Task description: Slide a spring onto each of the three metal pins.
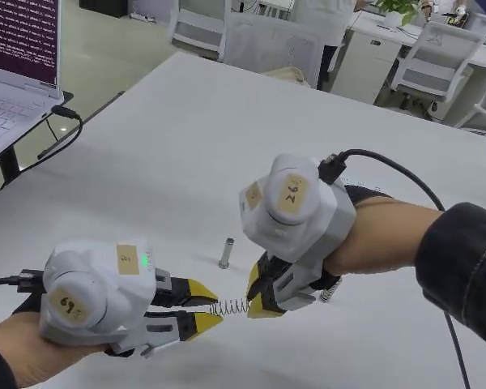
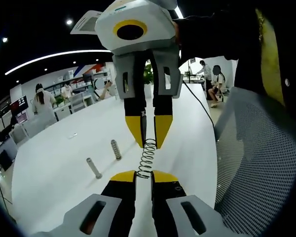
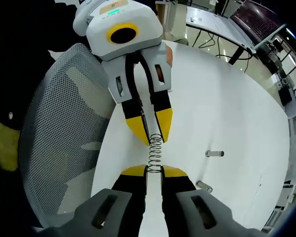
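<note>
**Spring (image 1: 229,307) clamped at both ends, in front of the bare pin (image 1: 226,253)**

The spring is a thin wire coil, slightly stretched, spanning the short gap between the two grippers. It sits just on the viewer's side of the bare pin. The left gripper (image 1: 213,308) has its black, yellow-tipped fingers drawn almost together and pinched on one end of the coil. The right gripper (image 1: 256,296) meets it tip to tip, with its fingers nipped on the other end in the same way. Both gripper housings are rounded white plastic. The bare pin is a short, smooth metal cylinder standing upright on the matt white tabletop (image 1: 186,138). In the left gripper view, a sleeved pin (image 2: 116,149) with a coil over its shaft stands near the bare pin, slightly farther from the grippers.
</note>
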### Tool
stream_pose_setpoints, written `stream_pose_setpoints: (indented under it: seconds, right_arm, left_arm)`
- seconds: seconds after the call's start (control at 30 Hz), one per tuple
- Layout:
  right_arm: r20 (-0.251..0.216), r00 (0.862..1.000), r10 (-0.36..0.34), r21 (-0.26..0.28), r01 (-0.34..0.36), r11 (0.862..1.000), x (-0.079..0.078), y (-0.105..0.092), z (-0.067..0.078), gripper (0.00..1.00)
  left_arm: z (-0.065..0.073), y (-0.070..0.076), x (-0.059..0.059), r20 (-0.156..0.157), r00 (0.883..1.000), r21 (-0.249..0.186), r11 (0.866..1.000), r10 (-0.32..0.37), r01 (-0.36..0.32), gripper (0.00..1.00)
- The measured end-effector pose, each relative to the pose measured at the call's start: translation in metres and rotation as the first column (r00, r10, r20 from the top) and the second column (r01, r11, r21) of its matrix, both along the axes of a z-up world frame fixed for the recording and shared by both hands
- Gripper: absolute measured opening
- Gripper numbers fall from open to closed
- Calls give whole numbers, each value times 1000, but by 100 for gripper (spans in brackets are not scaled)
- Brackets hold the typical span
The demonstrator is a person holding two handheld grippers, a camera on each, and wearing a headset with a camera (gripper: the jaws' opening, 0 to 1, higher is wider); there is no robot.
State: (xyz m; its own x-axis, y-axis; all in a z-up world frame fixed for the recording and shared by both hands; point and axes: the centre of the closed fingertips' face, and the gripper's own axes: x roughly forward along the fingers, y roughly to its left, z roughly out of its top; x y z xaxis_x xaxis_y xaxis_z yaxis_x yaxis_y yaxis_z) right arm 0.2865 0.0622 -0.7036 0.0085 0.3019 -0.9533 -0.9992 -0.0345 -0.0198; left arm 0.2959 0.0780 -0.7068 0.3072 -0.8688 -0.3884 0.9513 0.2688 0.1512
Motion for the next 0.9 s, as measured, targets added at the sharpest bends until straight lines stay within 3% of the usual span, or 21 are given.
stream_pose_setpoints:
  seconds: [0.23, 0.37, 0.9]
  right_arm:
    - [5, 1000, -9, 47, 9, 999, 3, 5, 9, 8]
    - [-1, 1000, -24, 106, 24, 994, 4, 13, 19, 8]
    - [17, 1000, -22, 180, 19, 983, 5, 28, 30, 8]
  left_arm:
    - [1, 2, 3, -4, 1000, -9, 1000, 15, -15, 3]
    - [0, 3, 4, -6, 1000, -8, 1000, 24, -24, 2]
    - [3, 5, 7, -29, 998, -35, 998, 51, -52, 2]
